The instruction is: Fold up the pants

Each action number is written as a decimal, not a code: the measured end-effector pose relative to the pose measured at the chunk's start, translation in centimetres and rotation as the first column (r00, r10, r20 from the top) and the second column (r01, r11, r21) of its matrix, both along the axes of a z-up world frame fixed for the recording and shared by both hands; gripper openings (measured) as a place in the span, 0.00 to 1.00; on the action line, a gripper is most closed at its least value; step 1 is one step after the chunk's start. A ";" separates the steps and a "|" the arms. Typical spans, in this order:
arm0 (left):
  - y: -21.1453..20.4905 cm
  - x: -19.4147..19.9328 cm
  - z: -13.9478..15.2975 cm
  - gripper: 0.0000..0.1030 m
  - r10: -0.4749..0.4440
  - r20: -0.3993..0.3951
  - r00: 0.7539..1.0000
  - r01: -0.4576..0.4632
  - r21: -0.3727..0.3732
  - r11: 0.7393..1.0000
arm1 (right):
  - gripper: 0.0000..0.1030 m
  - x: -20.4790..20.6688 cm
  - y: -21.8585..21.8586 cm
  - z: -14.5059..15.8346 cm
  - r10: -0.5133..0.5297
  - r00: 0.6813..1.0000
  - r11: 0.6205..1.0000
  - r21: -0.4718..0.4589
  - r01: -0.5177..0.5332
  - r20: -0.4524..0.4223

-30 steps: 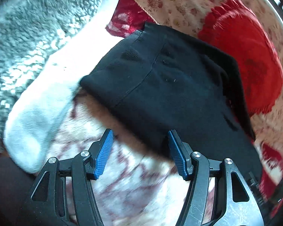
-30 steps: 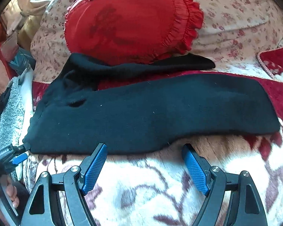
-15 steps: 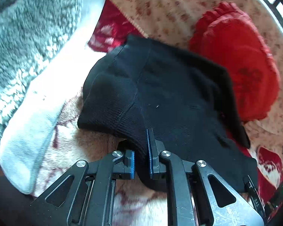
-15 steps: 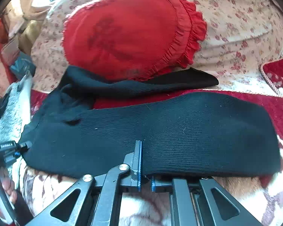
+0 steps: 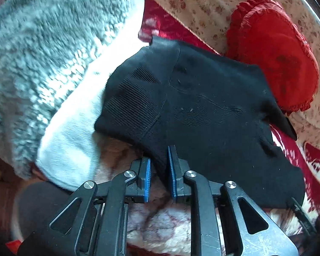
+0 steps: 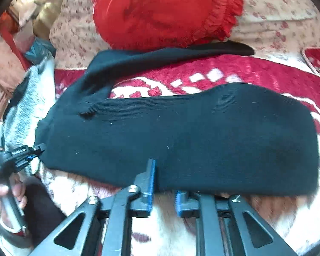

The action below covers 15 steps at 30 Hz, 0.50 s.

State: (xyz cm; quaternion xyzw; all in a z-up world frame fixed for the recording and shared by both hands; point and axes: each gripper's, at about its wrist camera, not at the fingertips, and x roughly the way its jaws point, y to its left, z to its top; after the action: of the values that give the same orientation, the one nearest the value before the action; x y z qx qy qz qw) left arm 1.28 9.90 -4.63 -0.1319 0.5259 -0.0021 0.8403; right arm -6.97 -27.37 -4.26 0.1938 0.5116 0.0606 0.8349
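The black knit pants (image 5: 202, 111) lie across a red-and-white patterned blanket (image 6: 202, 74). My left gripper (image 5: 159, 170) is shut on the near edge of the pants at the waist end, with cloth pinched between its blue pads. My right gripper (image 6: 164, 181) is shut on the near edge of one pant leg (image 6: 192, 132) and holds it raised. The other leg (image 6: 160, 57) lies farther back, against a red pillow. The left gripper also shows at the left of the right wrist view (image 6: 21, 153).
A red ruffled pillow (image 6: 164, 10) rests behind the pants on a floral cover (image 6: 277, 10). A grey-and-white fluffy blanket (image 5: 42, 64) lies heaped to the left of the waist end. Clutter stands at the far left (image 6: 21, 21).
Both grippers closed on the near edge of the pants and have lifted it. The near leg has drawn away from the far leg, baring the red blanket between them.
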 end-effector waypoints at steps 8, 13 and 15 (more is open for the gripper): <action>-0.6 -2.7 4.0 0.15 -0.006 0.104 0.995 -0.007 0.123 0.992 | 0.31 -4.1 -6.2 4.5 -0.104 0.995 0.978 -0.181 0.103 0.000; -2.6 -3.6 5.5 0.17 -0.059 0.139 0.989 0.043 0.114 0.993 | 0.36 -3.1 -10.6 4.1 -0.261 0.965 0.928 -0.280 0.247 -0.014; -3.7 -3.5 5.4 0.25 -0.083 0.135 0.987 0.068 0.111 0.991 | 0.36 -1.7 -11.9 2.6 -0.298 0.954 0.917 -0.290 0.274 -0.041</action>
State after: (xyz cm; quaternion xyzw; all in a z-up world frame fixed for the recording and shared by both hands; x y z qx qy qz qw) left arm -2.26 6.18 0.82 -0.0665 0.4698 -0.0153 0.8801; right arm -8.66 -39.27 -1.64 0.1486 0.5160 -0.1436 0.8313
